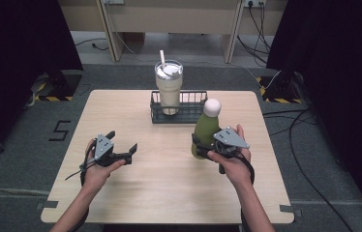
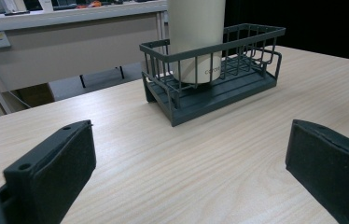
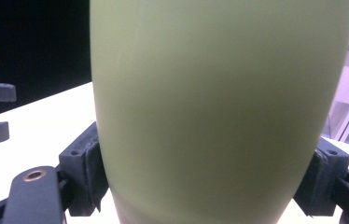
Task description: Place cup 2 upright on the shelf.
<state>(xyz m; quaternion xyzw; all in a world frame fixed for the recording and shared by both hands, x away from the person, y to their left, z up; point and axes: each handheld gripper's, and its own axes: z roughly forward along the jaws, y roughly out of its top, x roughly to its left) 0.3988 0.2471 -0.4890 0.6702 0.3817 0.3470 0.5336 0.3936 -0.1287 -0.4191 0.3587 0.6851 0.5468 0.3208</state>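
In the right gripper view the green bottle (image 3: pixel 219 107) runs off the top and bottom edges, so its cap and base cannot be seen, and it hides most of the table (image 3: pixel 46 121) behind it. In the left gripper view the cream tumbler (image 2: pixel 196 37) in the wire basket (image 2: pixel 219 88) is cut off at the top edge; the small print low on the tumbler is too blurred to read.

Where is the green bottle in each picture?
High view: the green bottle stands right of centre, held by the right gripper, in front of the wire basket.
Left gripper view: not in it; the basket is.
Right gripper view: the bottle is close up between the jaws.
Shared landmark: the wooden table.
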